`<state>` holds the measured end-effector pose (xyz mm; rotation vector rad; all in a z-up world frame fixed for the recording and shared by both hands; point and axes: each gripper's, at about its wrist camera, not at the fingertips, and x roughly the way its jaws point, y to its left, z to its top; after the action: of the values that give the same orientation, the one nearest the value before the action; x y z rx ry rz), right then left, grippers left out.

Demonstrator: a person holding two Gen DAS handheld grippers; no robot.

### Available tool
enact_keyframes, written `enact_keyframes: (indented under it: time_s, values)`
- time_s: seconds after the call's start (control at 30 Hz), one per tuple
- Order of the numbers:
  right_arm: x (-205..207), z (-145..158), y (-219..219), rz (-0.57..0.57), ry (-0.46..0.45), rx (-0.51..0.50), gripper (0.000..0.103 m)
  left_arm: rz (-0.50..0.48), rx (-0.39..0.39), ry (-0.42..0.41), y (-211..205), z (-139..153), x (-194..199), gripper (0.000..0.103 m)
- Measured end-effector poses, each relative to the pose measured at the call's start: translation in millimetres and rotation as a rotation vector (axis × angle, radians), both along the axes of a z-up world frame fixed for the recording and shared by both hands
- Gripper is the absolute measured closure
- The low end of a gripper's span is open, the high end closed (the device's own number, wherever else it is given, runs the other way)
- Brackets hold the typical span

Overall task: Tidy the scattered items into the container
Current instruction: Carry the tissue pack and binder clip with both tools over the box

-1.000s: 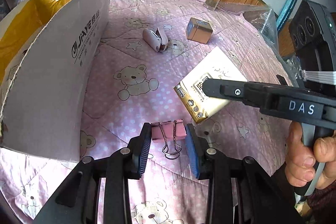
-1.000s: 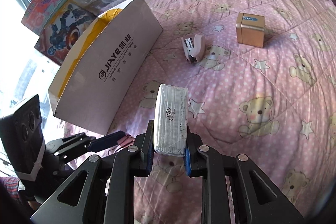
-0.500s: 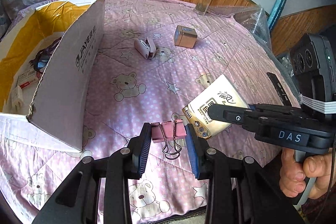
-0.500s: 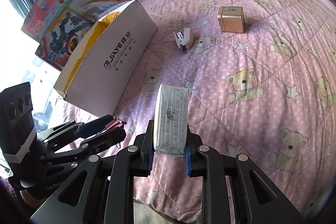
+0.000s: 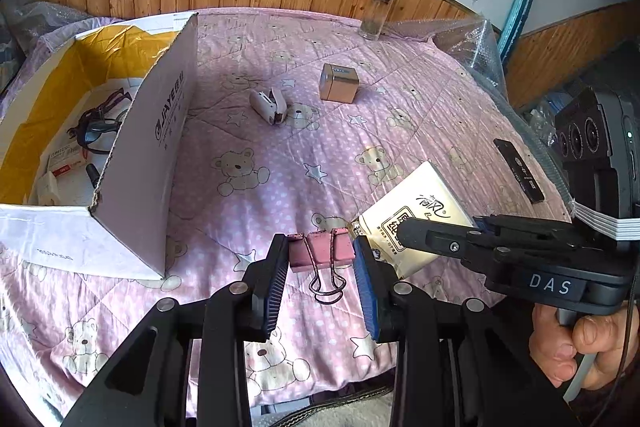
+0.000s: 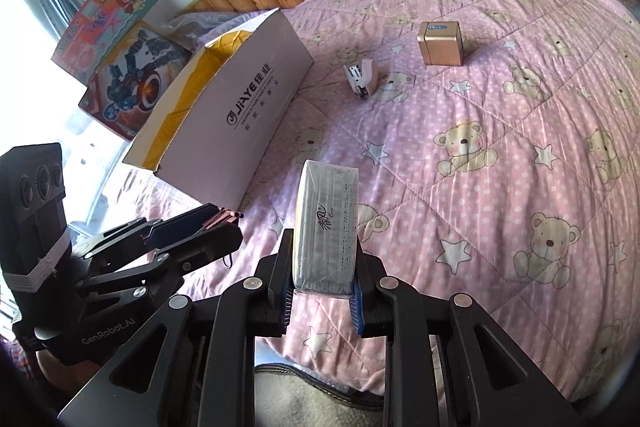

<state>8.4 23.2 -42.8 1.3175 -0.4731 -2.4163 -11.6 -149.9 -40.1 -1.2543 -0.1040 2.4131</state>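
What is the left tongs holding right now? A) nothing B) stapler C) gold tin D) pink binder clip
D: the left tongs are shut on the pink binder clip, while the stapler and gold tin lie on the bedspread.

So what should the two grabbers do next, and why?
Probably swing both toward the open cardboard box and let go over it. The left gripper is shut on the pink binder clip and the right gripper is shut on the tissue pack, both lifted clear of the pink bedspread, while the box sits off to their left.
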Motion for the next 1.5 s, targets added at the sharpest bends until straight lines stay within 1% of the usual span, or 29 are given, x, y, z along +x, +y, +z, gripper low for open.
enact_keyframes:
  time_s: [0.17, 0.4, 0.7, 1.0, 1.2, 1.5]
  values:
    - [8.1, 13.7, -7.4, 0.02, 0.027, 0.007, 0.079, 0.022, 0.007, 0.007, -9.0, 8.2, 3.5, 0.069]
    - [14.7, 39.5, -28.5, 0.072, 0.081, 0.032, 0.079, 0.037, 0.049, 0.037, -24.5, 27.7, 11.7, 0.069]
    - [10.9, 60.9, -63.2, 0.16, 0.119, 0.077, 0.079, 0.072, 0.1, 0.068, -53.7, 48.3, 17.0, 0.069]
    - [-6.0, 86.9, -94.5, 0.232, 0.158, 0.106, 0.079, 0.111, 0.132, 0.101, -88.9, 66.4, 8.9, 0.069]
    - [-22.3, 100.7, -114.6, 0.267, 0.177, 0.129, 0.079, 0.15, 0.158, 0.103, -115.8, 72.5, -3.3, 0.069]
    - [-51.0, 115.3, -141.5, 0.305, 0.196, 0.143, 0.08, 0.179, 0.162, 0.123, -147.6, 82.7, -23.5, 0.069]
